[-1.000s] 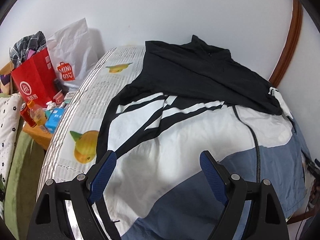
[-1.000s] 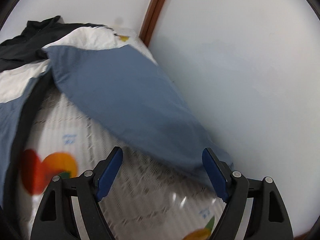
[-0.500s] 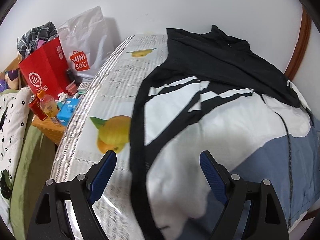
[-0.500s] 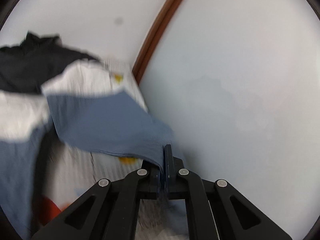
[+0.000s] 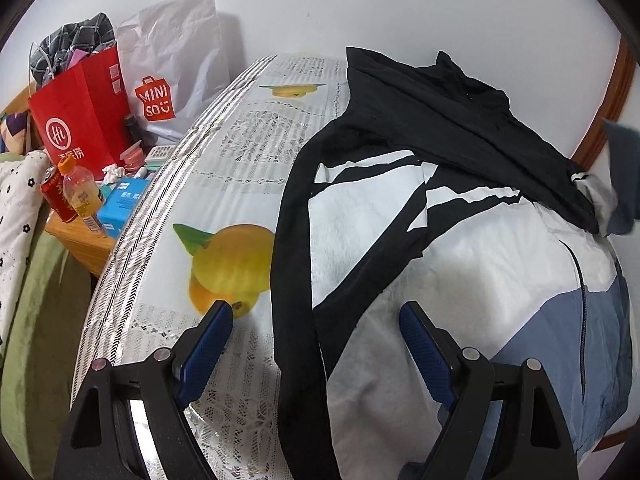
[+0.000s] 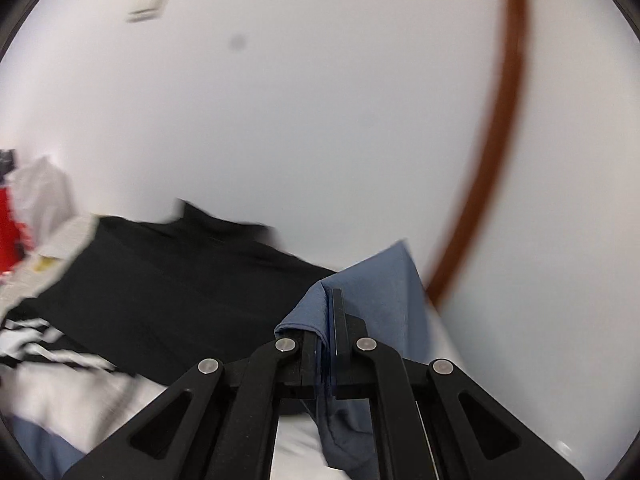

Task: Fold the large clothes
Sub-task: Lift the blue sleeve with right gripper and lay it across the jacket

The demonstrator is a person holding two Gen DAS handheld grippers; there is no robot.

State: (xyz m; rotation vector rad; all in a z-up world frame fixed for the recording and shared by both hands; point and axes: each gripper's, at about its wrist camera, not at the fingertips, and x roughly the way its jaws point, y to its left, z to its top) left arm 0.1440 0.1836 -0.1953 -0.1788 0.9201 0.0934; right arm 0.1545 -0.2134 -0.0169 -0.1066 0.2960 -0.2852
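A black, white and blue zip jacket (image 5: 460, 264) lies spread on the fruit-print bedcover (image 5: 240, 184). Its black folded sleeve edge (image 5: 294, 280) runs down between my left fingers. My left gripper (image 5: 316, 332) is open and empty, hovering over that edge. My right gripper (image 6: 329, 320) is shut on the jacket's blue sleeve (image 6: 372, 280) and holds it lifted over the black upper part of the jacket (image 6: 180, 272). The lifted blue sleeve also shows in the left wrist view (image 5: 622, 168) at the far right.
A red paper bag (image 5: 80, 112) and a white MINISO bag (image 5: 168, 80) stand at the bed's left on a wooden bedside table (image 5: 80, 240) with bottles (image 5: 82, 196) and boxes. White walls with a brown door frame (image 6: 492, 152) close in behind and right.
My right gripper shut on the blue sleeve and lifted it up and left over the jacket. My left gripper, still open, moved left to the jacket's black edge.
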